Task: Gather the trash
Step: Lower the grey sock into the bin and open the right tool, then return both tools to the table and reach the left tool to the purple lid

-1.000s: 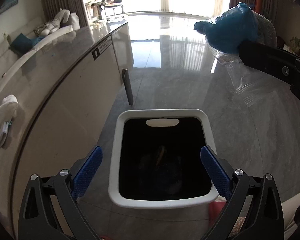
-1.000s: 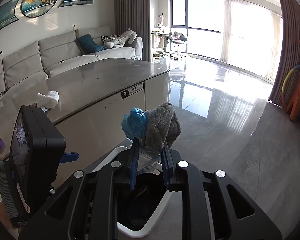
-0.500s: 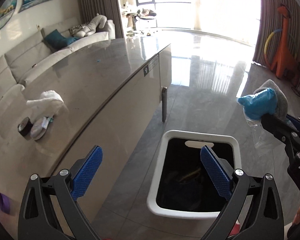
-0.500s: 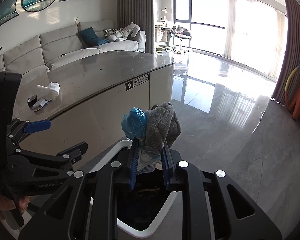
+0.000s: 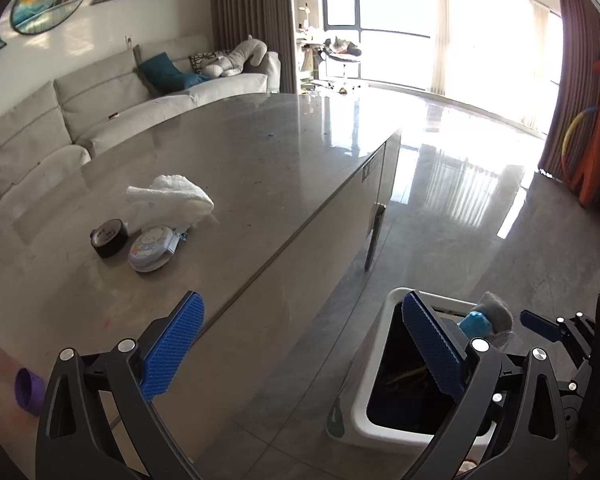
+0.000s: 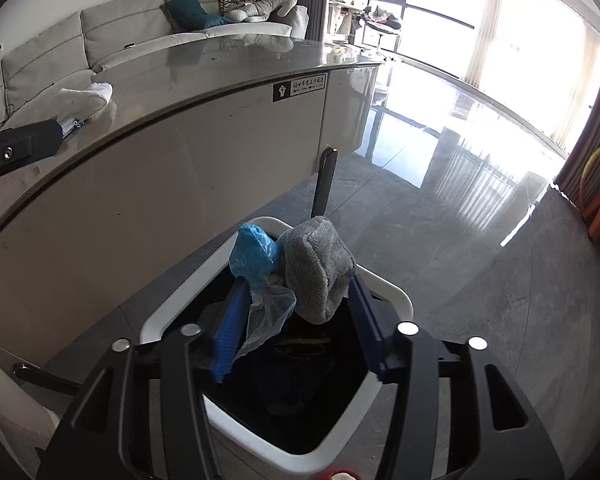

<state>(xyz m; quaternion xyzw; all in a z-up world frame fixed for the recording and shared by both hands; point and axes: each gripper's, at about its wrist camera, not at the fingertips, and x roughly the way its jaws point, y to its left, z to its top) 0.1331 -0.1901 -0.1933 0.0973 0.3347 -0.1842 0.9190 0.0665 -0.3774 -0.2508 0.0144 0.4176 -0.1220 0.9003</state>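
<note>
White bin (image 6: 396, 300) (black inside); blue bag (image 6: 254, 256); grey cloth (image 6: 316, 276); white towel (image 5: 172, 198).

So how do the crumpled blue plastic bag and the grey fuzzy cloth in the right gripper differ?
The crumpled blue plastic bag is thin, shiny and wrinkled; the grey fuzzy cloth is thick, matte and bulkier. The bag lies against one finger, the cloth by the other. Both sit over the white trash bin.
</note>
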